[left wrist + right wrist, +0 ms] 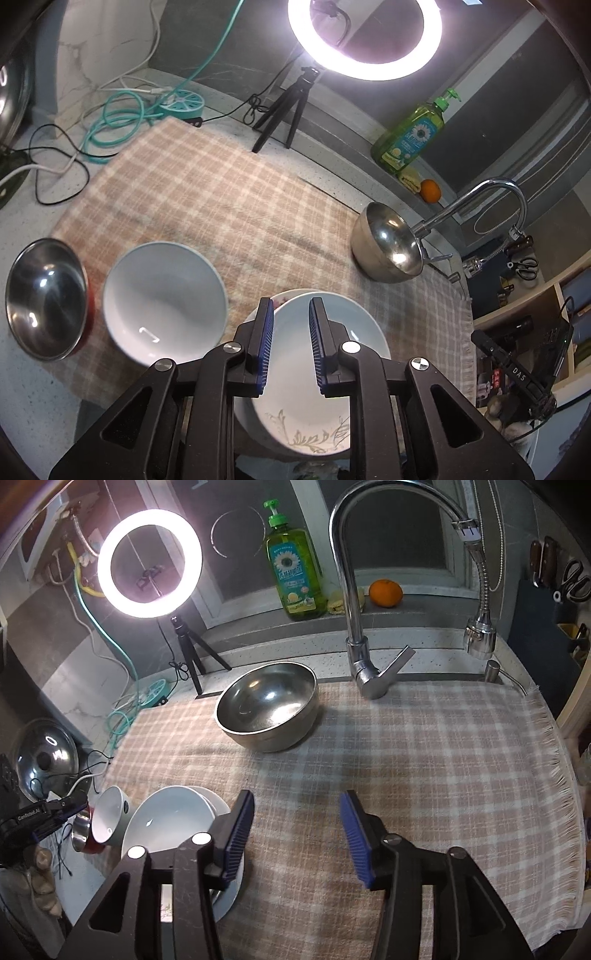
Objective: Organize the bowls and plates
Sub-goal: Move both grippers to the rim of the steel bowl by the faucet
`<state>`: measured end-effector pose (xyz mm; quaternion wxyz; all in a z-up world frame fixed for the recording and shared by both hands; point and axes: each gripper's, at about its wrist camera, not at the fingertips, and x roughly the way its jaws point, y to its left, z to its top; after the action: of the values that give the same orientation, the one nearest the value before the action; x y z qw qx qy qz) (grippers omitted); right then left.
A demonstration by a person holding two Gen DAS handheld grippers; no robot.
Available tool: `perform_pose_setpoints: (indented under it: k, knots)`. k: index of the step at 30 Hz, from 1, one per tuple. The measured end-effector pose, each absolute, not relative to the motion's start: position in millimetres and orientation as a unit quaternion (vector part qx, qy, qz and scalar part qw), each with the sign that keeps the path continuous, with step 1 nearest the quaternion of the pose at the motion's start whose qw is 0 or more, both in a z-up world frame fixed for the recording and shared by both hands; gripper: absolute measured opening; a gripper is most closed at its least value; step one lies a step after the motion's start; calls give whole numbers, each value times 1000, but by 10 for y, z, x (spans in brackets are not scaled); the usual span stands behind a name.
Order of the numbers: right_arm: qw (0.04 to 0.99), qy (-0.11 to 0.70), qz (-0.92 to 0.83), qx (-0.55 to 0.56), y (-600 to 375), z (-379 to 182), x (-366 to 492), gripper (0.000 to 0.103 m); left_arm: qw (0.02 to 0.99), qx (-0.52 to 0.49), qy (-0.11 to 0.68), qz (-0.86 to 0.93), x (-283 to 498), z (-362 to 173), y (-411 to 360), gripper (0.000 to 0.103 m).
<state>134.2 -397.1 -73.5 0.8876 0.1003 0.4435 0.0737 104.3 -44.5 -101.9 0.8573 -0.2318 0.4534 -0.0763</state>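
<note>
My left gripper (291, 303) hovers over a stack of white plates (354, 332) at the near edge of the checked cloth, open by a narrow gap with nothing between its blue pads. Left of the stack stands a white bowl (162, 299), then a steel bowl with a red outside (44, 299). A plain steel bowl (388, 240) sits far right by the tap. In the right wrist view my right gripper (297, 801) stands open and empty over bare cloth. The plates (173, 819) lie to its left and the steel bowl (266, 709) lies ahead. The left gripper (55, 812) shows at that view's left edge.
A checked cloth (424, 757) covers the counter. A tap (354, 590) rises behind it, with a green soap bottle (291, 565) and an orange (385, 592) on the sill. A ring light on a tripod (149, 563), cables (110, 122) and a pot lid (46, 755) crowd the far left.
</note>
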Motion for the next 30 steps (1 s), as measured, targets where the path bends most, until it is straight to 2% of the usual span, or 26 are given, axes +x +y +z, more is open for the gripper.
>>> perform_pose_setpoints:
  k: [5,24,30]
  knots:
    - [887,443,63,110,-3990,-741,1461,57,858,-214,459,-91,1198,-970,-562,18]
    - [888,431,62,148,-4293,-683,2073,57,844,-135,495,-154,2027,-909,-1258,18]
    - [881,436,72,168,-4393,-715,2340,50,837,-130,507,-159,2301,-933,-1404,18]
